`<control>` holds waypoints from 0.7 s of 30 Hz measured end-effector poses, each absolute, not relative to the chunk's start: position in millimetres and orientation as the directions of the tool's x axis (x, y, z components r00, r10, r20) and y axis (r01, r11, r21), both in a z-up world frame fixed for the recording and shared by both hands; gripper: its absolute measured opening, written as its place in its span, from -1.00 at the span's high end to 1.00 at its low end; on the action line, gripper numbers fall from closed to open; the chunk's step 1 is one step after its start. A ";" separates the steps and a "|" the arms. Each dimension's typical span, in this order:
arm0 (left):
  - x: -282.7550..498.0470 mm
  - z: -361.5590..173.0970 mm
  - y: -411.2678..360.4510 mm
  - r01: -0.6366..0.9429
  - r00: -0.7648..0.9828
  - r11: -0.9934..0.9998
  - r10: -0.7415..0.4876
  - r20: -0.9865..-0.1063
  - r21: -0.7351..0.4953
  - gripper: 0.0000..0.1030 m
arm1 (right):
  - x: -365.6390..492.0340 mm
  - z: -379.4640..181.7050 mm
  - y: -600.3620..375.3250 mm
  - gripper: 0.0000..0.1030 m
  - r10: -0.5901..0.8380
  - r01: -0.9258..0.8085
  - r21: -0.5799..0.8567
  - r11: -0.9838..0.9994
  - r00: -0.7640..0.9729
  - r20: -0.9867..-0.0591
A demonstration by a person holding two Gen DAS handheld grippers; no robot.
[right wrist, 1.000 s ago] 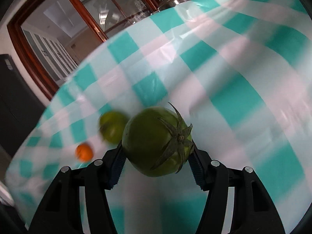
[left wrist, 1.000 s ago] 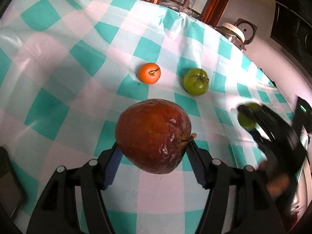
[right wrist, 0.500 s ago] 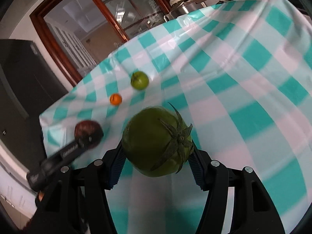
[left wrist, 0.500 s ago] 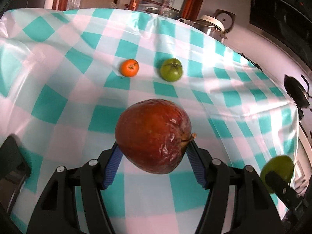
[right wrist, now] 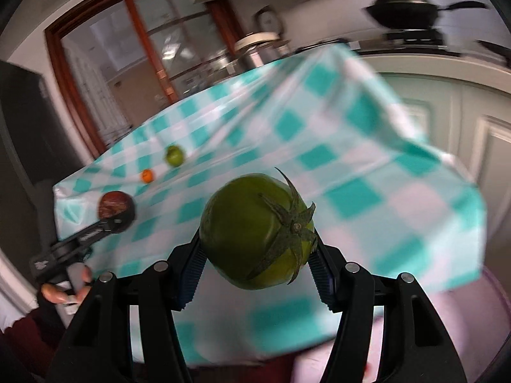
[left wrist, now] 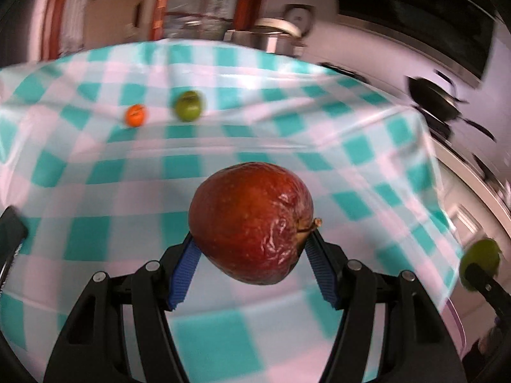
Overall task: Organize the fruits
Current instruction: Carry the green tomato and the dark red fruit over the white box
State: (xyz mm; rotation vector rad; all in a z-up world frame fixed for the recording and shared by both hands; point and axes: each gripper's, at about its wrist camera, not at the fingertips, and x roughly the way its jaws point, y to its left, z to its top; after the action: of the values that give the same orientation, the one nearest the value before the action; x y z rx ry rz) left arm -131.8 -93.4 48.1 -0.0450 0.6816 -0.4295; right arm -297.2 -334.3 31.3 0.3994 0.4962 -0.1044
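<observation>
Your left gripper (left wrist: pixel 252 265) clamps the red apple (left wrist: pixel 252 221), your right gripper (right wrist: pixel 255 266) the green tomato (right wrist: pixel 257 231); the orange fruit (left wrist: pixel 135 115) and small green tomato (left wrist: pixel 189 109) lie ahead near the tabletop's (left wrist: pixel 95 198) far edge, closer to your left.

An apple (left wrist: pixel 252 223) is sitting between the left gripper's (left wrist: pixel 252 266) fingers above the near tablecloth (left wrist: pixel 287 140). Far off, a small fruit (left wrist: pixel 135 115) is lying just left of a tomato (left wrist: pixel 188 105).

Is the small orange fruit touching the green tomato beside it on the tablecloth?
Apart. The left wrist view shows tablecloth between the orange fruit and the green tomato.
</observation>
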 end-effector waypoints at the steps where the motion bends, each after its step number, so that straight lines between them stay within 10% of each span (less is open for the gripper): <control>1: -141.0 50.8 -105.2 0.408 0.681 0.896 -0.426 -0.595 -0.174 -0.25 | -306.2 29.0 -343.1 -0.15 -0.021 0.214 0.349 0.912 0.875 -0.483; 12: -241.1 45.1 -232.0 0.789 0.386 0.591 -0.687 -0.616 -0.164 -0.25 | -399.8 -42.0 -438.3 -0.15 -0.248 0.533 0.335 0.777 0.748 -0.616; 21: -311.8 -17.1 -323.4 0.933 0.089 0.325 -0.630 -0.772 -0.158 -0.25 | -384.8 -113.4 -482.2 -0.15 -0.231 0.645 0.266 0.717 0.579 -0.782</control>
State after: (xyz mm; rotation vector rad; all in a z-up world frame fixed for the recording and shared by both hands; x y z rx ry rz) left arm -311.8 -323.4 -17.1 0.4263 0.8729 -1.2156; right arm -384.8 -482.2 -113.4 0.5762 0.7988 -0.5463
